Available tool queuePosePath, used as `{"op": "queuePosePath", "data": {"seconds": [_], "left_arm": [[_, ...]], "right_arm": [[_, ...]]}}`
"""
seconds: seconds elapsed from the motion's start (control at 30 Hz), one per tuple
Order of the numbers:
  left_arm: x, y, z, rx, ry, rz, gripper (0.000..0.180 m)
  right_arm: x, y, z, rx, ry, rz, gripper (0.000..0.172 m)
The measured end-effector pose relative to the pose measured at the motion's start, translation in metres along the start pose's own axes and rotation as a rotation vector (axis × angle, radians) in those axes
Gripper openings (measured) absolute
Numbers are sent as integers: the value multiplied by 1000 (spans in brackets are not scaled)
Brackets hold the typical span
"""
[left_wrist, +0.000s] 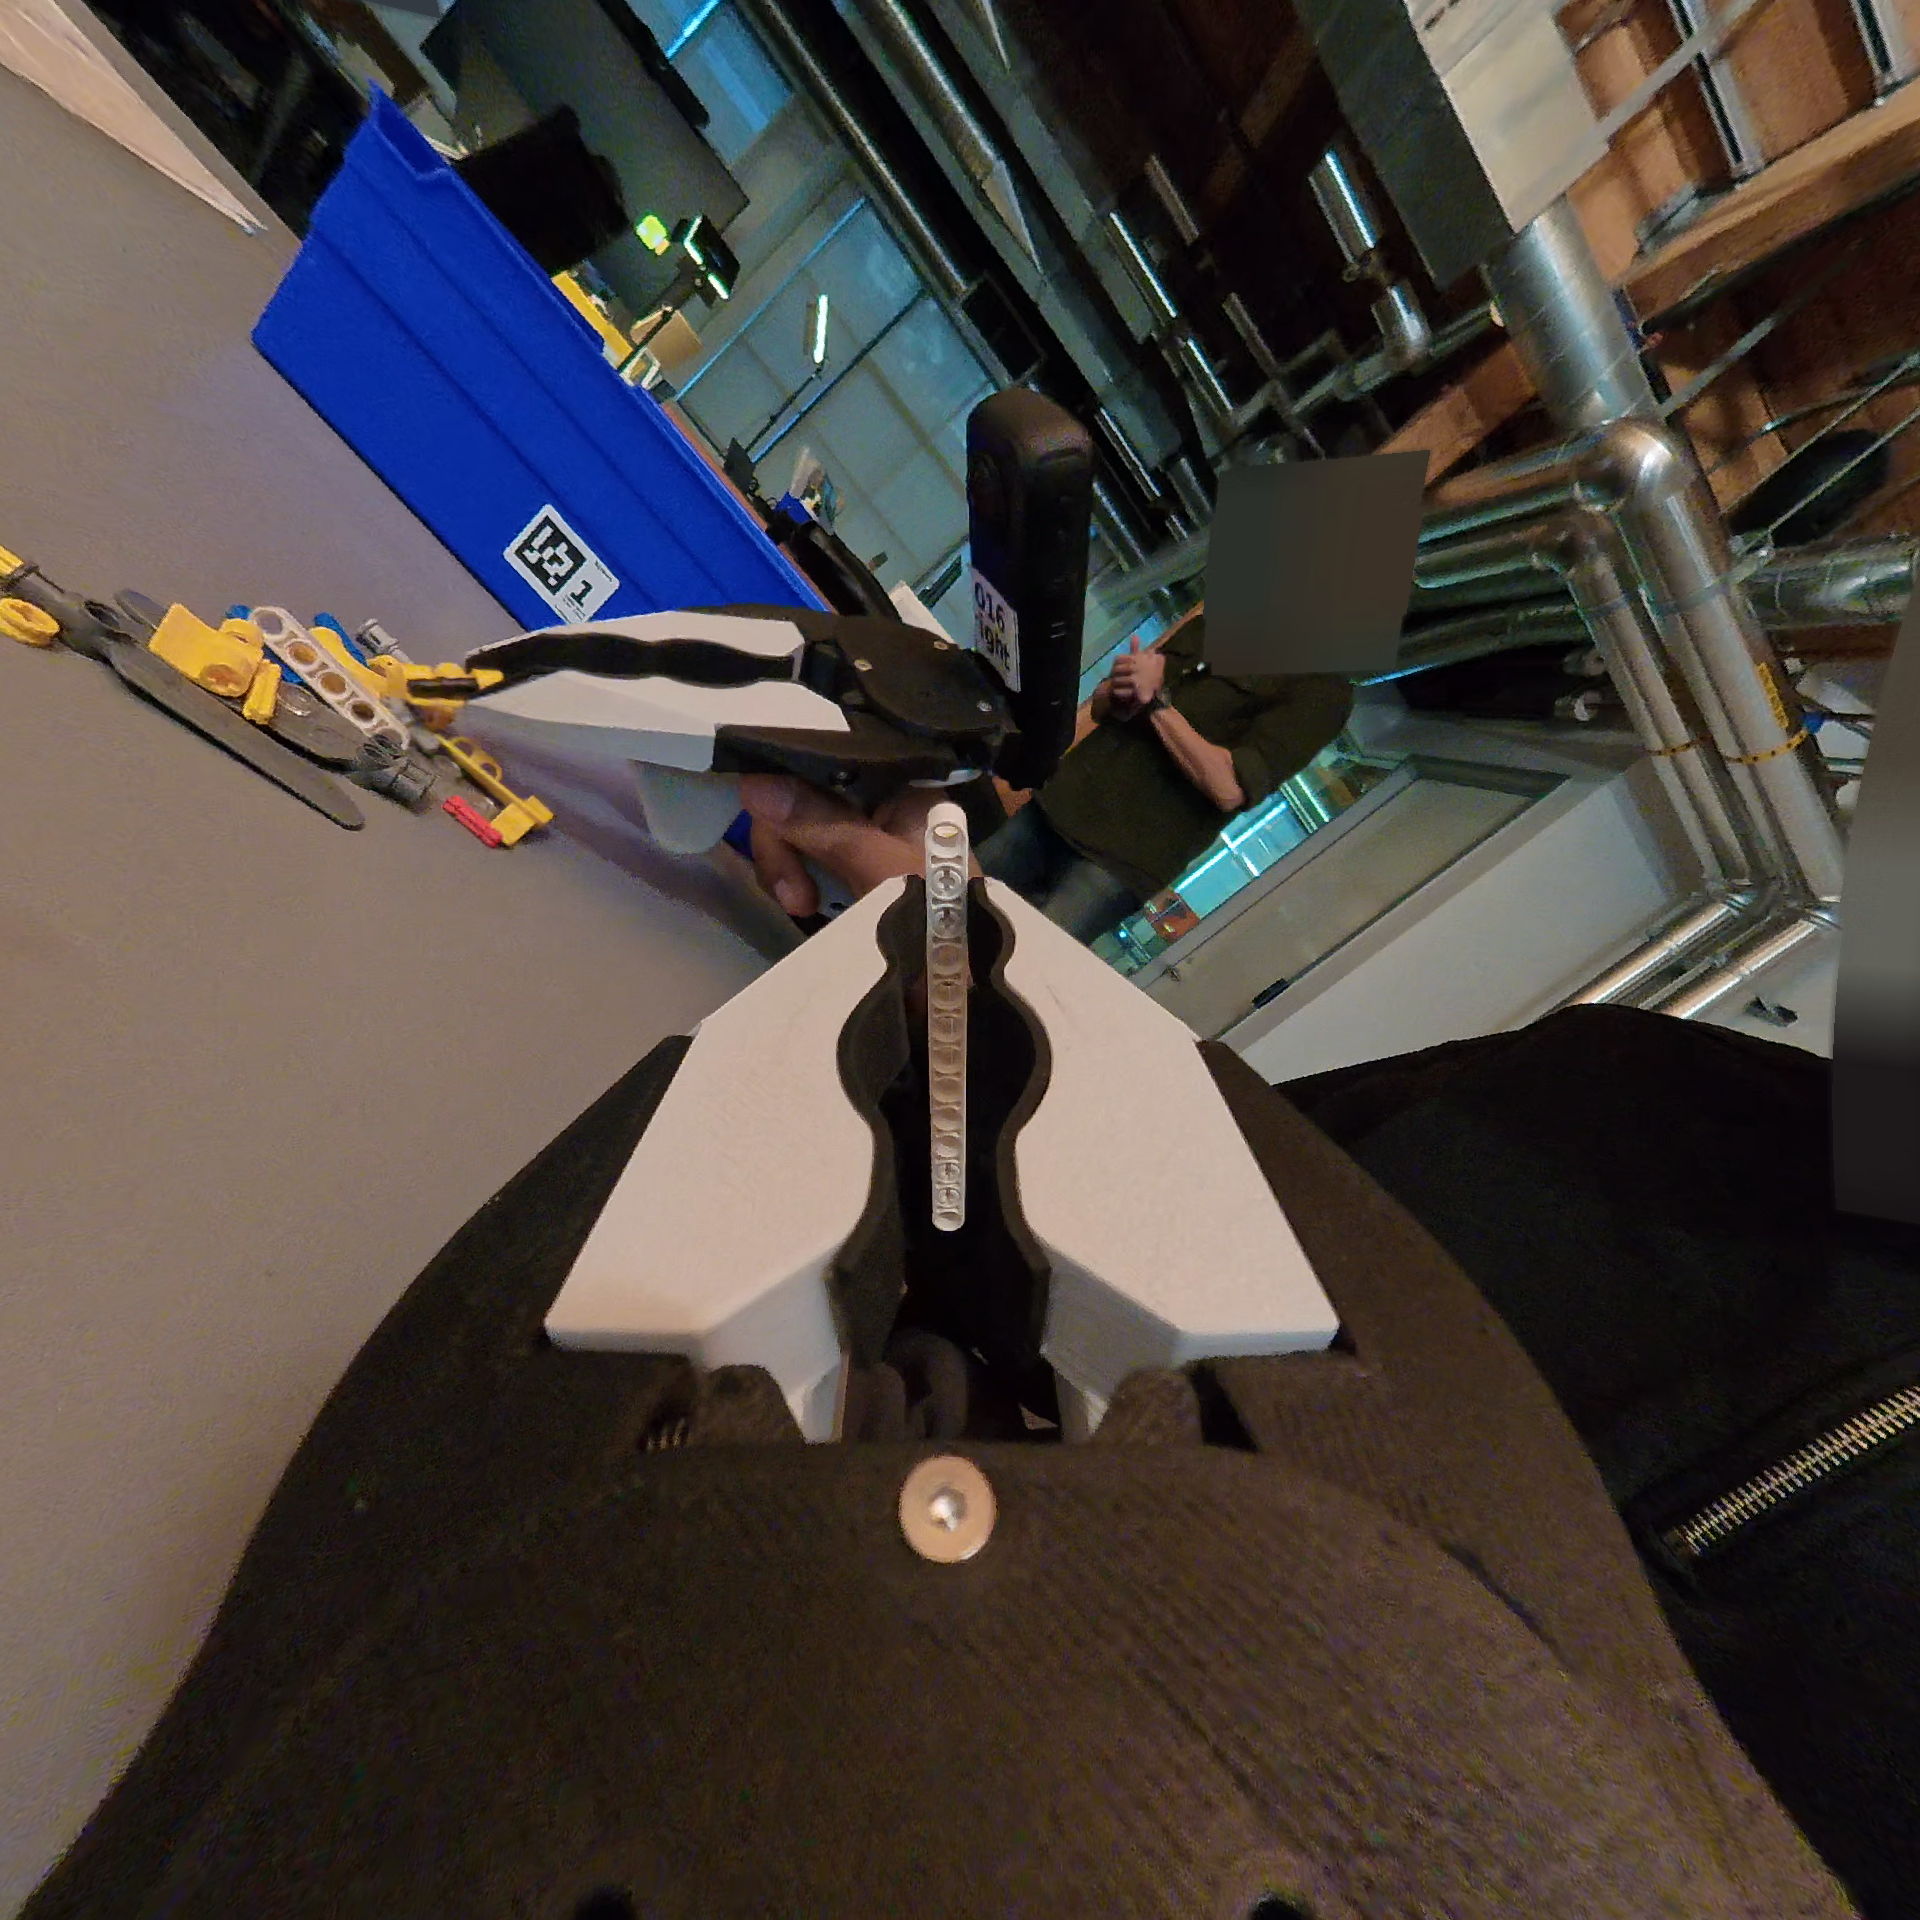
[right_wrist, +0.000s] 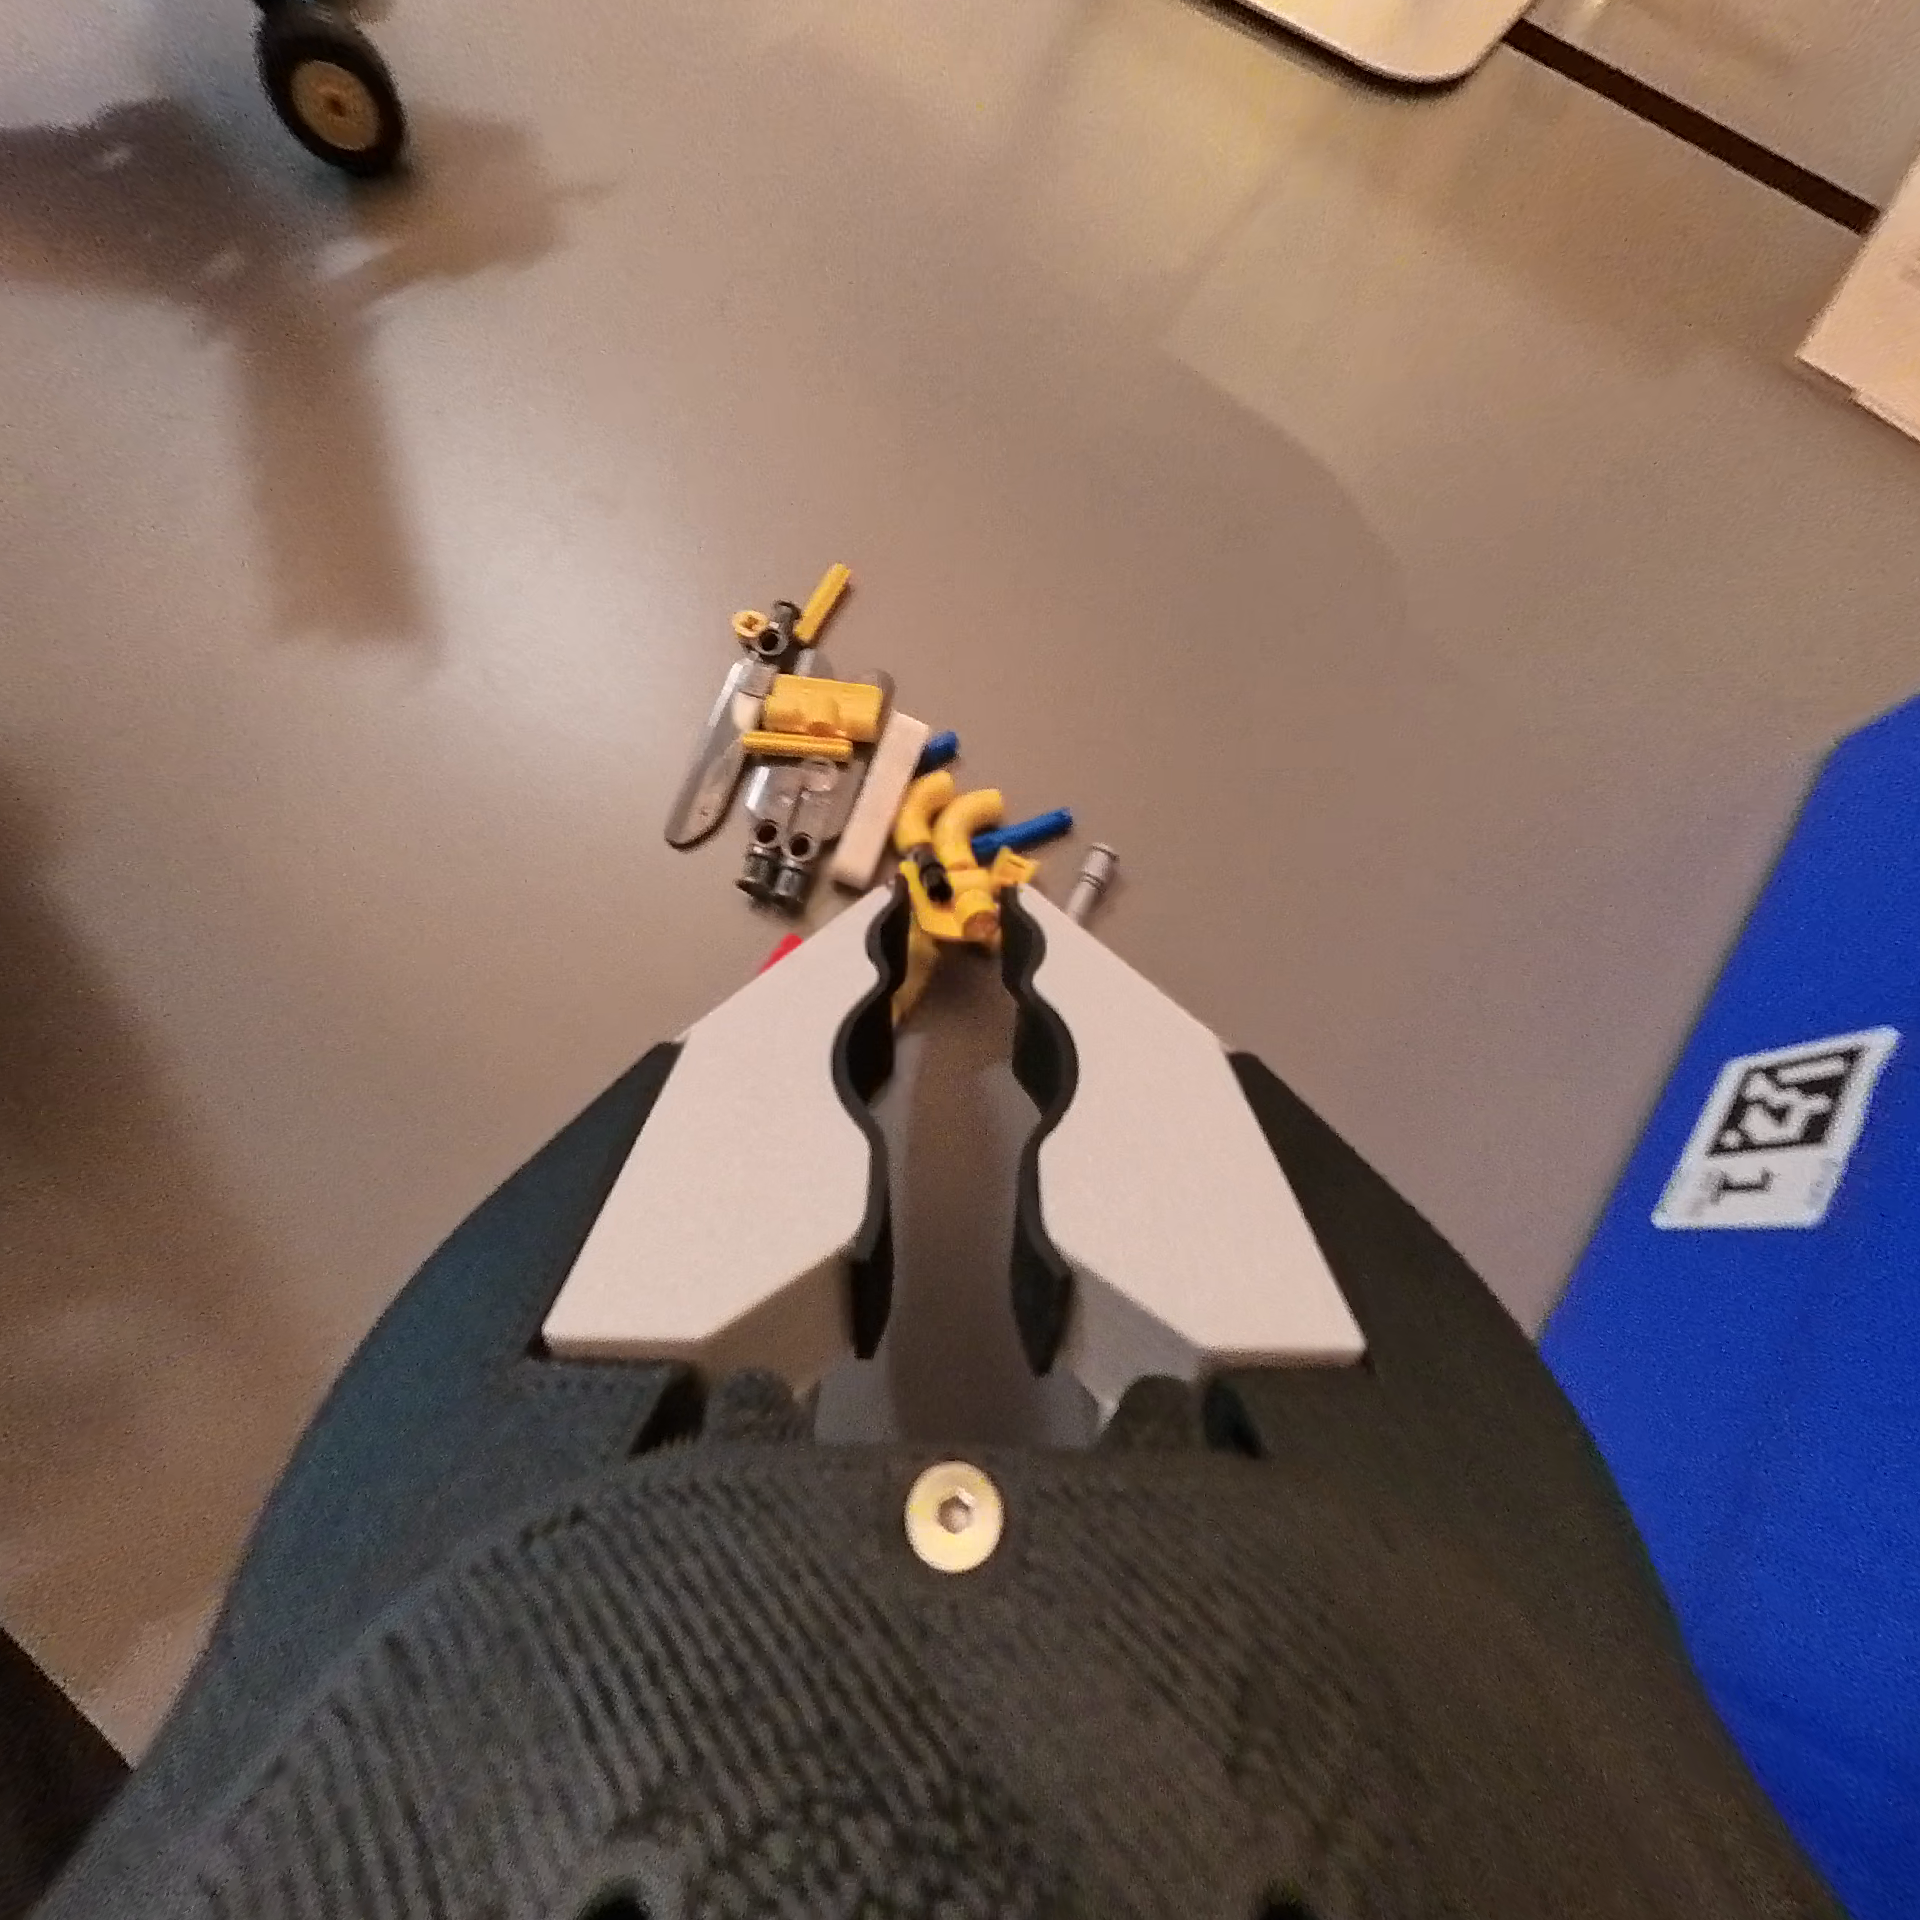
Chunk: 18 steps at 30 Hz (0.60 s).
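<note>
My left gripper (left_wrist: 945, 883) is shut on a thin light grey beam with holes (left_wrist: 948, 1039), which stands upright between the pads and pokes out past the tips. My right gripper (right_wrist: 951, 906) is shut on a small yellow piece with a black pin (right_wrist: 961, 896), low over the grey table (right_wrist: 1143, 520) at the near edge of a pile of small building parts (right_wrist: 810, 748). The left wrist view shows the right gripper (left_wrist: 457, 686) from the side, its tips pinching the yellow piece (left_wrist: 442, 688) beside the pile (left_wrist: 291, 665).
A blue bin (left_wrist: 468, 395) with a square marker tag stands on the table beyond the pile; it lies at the right in the right wrist view (right_wrist: 1766, 1247). A black wheel with a yellow hub (right_wrist: 332, 99) lies far off. A person (left_wrist: 1174, 727) stands behind the table. The gap from one gripper's tips to the other's is roughly 15 centimetres.
</note>
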<state>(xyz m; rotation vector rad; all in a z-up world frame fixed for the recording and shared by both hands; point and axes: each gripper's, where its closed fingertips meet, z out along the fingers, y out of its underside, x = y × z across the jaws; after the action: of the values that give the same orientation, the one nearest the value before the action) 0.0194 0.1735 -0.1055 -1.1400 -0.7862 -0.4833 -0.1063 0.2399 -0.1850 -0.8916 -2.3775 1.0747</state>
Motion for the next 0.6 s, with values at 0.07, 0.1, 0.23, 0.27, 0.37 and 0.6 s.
{"op": "queuePosePath", "data": {"seconds": [0.07, 0.1, 0.23, 0.27, 0.37, 0.6], "left_arm": [[0, 0, 0, 2, 3, -3, 2], [0, 0, 0, 2, 4, -4, 2], [0, -1, 0, 5, 6, -6, 2], [0, -1, 0, 5, 6, -6, 2], [0, -1, -1, 8, 7, -7, 2], [0, -3, -1, 16, 8, -11, 2]], "right_arm": [[10, 5, -3, -27, 31, 24, 15], [16, 8, -5, -39, 52, 34, 15], [24, 20, -8, -107, 80, 71, 15], [23, 23, -7, -128, 73, 77, 15], [20, 29, -4, -165, 69, 78, 15], [13, 6, -12, -60, 64, 52, 27]]}}
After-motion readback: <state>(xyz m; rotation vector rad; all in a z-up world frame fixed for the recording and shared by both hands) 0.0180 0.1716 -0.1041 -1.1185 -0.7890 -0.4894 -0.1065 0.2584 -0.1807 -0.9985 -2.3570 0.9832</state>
